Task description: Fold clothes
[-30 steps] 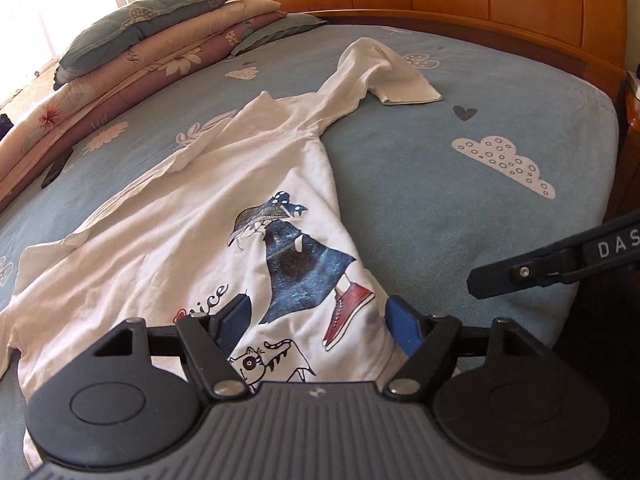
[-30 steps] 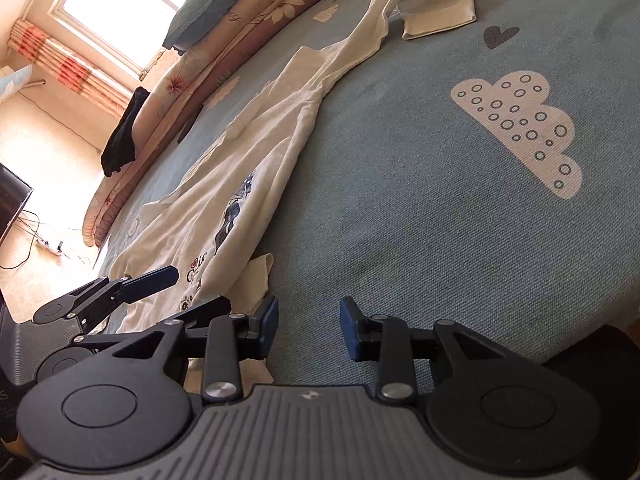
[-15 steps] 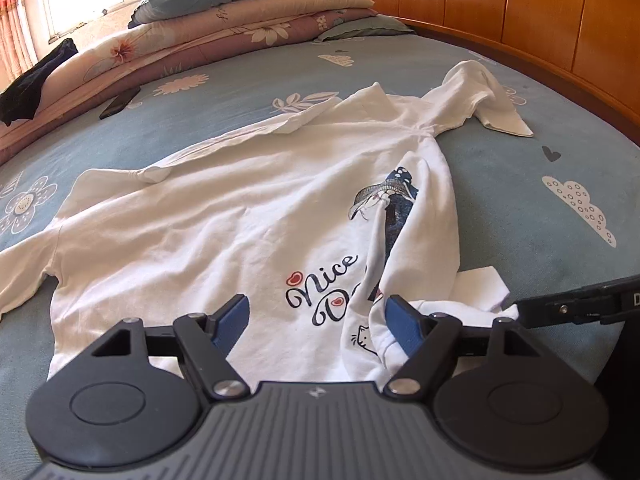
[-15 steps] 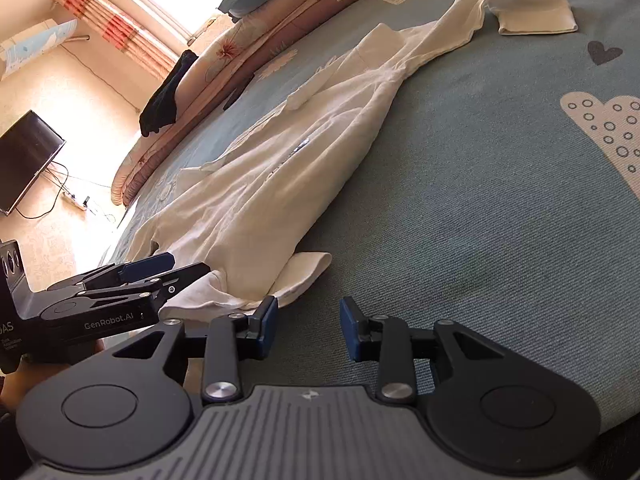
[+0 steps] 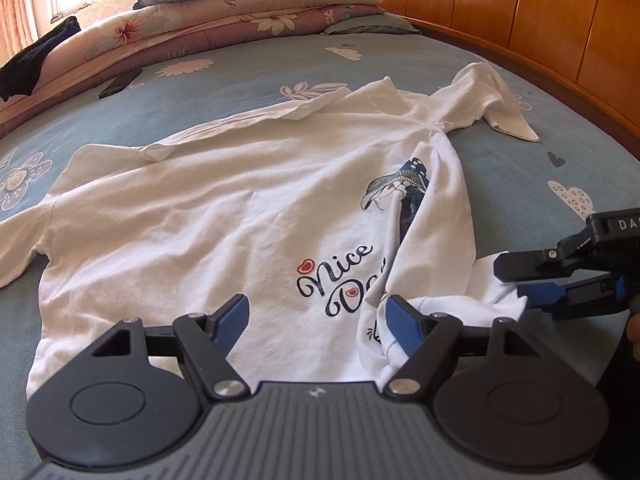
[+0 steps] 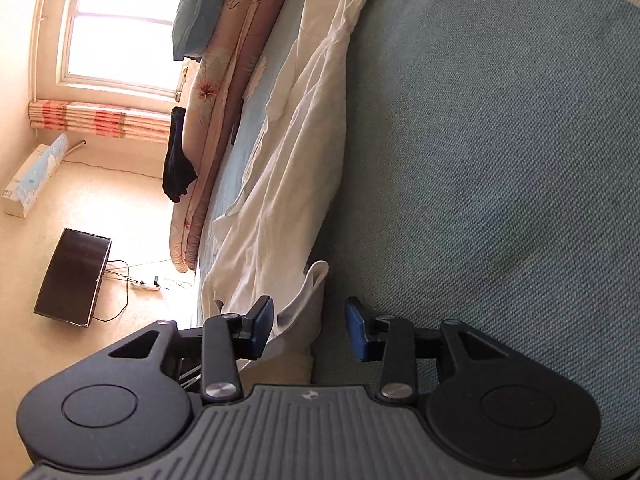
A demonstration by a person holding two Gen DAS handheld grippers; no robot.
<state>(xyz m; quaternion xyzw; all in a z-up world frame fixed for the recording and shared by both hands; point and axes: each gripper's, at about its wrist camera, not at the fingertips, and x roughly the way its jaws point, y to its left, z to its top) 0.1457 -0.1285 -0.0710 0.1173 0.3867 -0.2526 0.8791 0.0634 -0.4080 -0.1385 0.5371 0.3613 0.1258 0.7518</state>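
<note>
Left wrist view: a white T-shirt with a "Nice Day" print lies spread on the blue bedsheet, its hem toward the camera and its far sleeve reaching toward the wooden headboard. The shirt's right side is folded over onto the print, leaving a rumpled corner at the near right. The left gripper hovers over the hem with its jaws wide apart; the hem runs beneath both blue pads, and the rumpled corner bunches against the right-hand pad. Nothing is pinched between them. The right gripper enters from the right edge, its two fingers spread one above the other around the tip of that rumpled corner, which sits between them; whether they touch it cannot be told.

In the right wrist view, rolled sideways, the right gripper stands parted, with a standing flap of the shirt between its pads, nearer the left one. Stacked quilts line the bed's far edge, below a window.
</note>
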